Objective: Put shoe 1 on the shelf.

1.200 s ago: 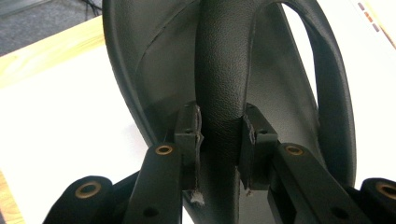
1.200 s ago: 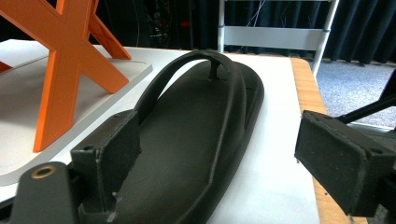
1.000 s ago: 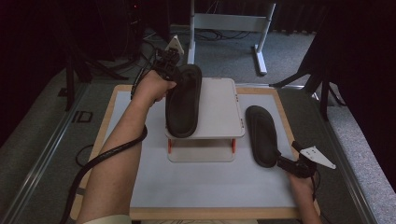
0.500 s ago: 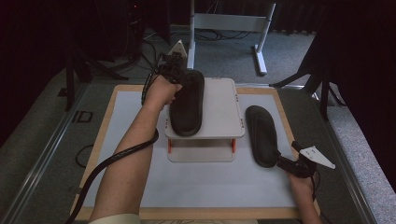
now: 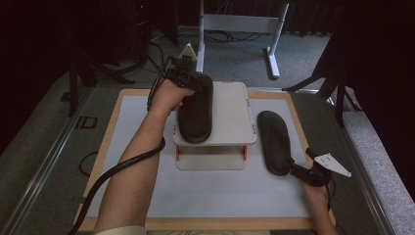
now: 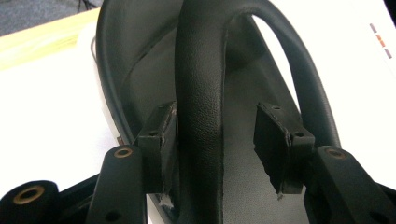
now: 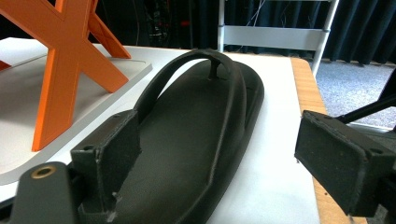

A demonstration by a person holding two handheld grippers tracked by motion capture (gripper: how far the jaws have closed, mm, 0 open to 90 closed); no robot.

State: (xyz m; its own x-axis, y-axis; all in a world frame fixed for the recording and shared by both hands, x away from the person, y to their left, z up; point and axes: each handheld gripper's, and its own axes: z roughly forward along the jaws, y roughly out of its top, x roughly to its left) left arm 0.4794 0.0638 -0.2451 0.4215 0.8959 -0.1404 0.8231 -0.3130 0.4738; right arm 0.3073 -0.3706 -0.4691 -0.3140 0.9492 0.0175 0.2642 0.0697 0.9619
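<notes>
Dark backdrop; left claw (image 6: 215, 149) probably straddles strap (image 6: 201, 116).

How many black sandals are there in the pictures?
2. One sandal lies on top of the white stand; the other sandal lies on the table mat, right of the stand.

A small stand (image 5: 230, 115) sits on the mat (image 5: 205, 196) in the middle of the worktop (image 5: 112, 122), toward the far edge. One sandal (image 5: 195, 110) lies on top of the stand, along its left half. The other sandal (image 5: 274, 142) lies on the mat just right of the stand. Behind the worktop, a metal frame (image 5: 240, 24) stands on the floor.
</notes>
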